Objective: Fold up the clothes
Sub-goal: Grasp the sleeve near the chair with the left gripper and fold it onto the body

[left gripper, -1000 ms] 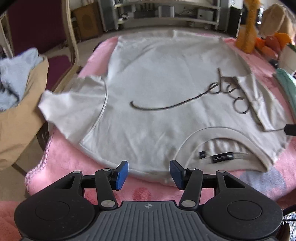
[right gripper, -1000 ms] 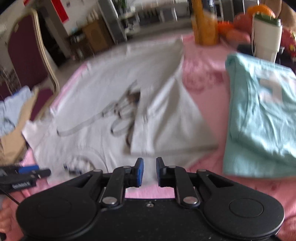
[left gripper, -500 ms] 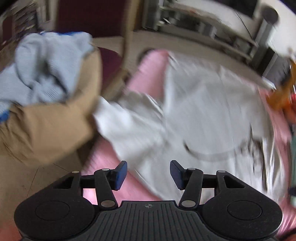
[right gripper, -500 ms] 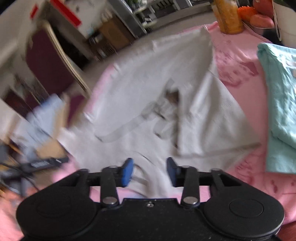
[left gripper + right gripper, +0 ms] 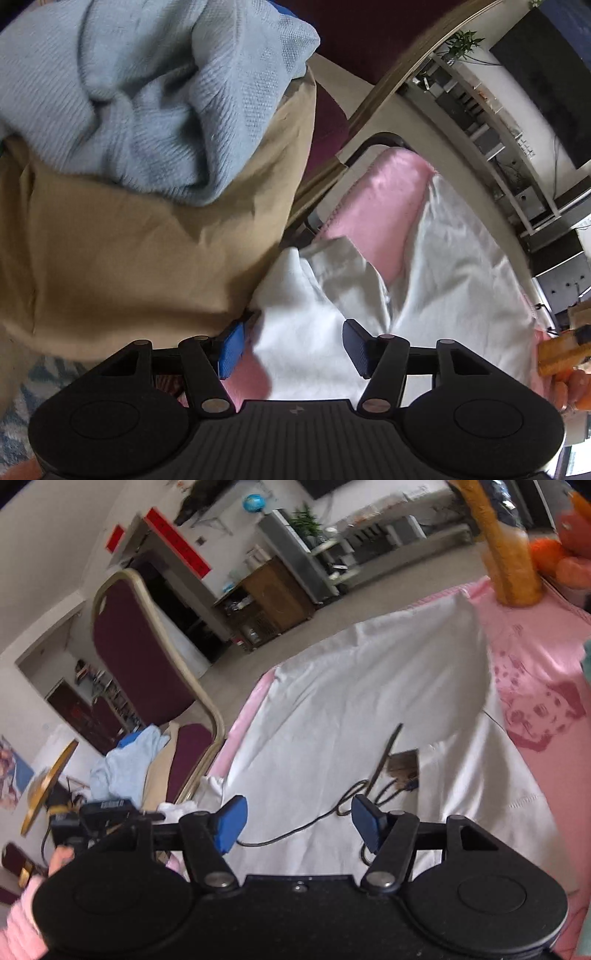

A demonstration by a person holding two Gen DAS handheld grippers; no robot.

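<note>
White T-shirt [image 5: 354, 716] lies spread flat over a pink blanket [image 5: 535, 686] on the table, its dark looping print [image 5: 373, 794] facing up and its right sleeve [image 5: 480, 786] folded in over the body. The left sleeve [image 5: 306, 317] hangs at the near left edge of the table.

The left gripper [image 5: 291, 345] has its blue-padded jaws wide apart, poised over that sleeve with the cloth showing between them but not pinched. Crowding it on the left is a tan garment [image 5: 129, 258] heaped on a maroon chair [image 5: 144, 661], with a light blue knit [image 5: 147, 92] piled on top; the tan cloth lies right against the left pad [image 5: 231, 349]. The chair's gold frame runs close along the table's left edge.

The right gripper [image 5: 299, 825] also stands open, empty, over the near middle of the shirt, close to the print. In its view a hand [image 5: 61, 860] in a pink sleeve [image 5: 22, 923] grips the other tool at the near left.

At the far right of the blanket stand a tall orange-yellow object [image 5: 509, 554] and orange plush shapes [image 5: 565, 546]. Shelving [image 5: 332, 550] and a wooden cabinet [image 5: 266, 602] sit across the floor beyond.
</note>
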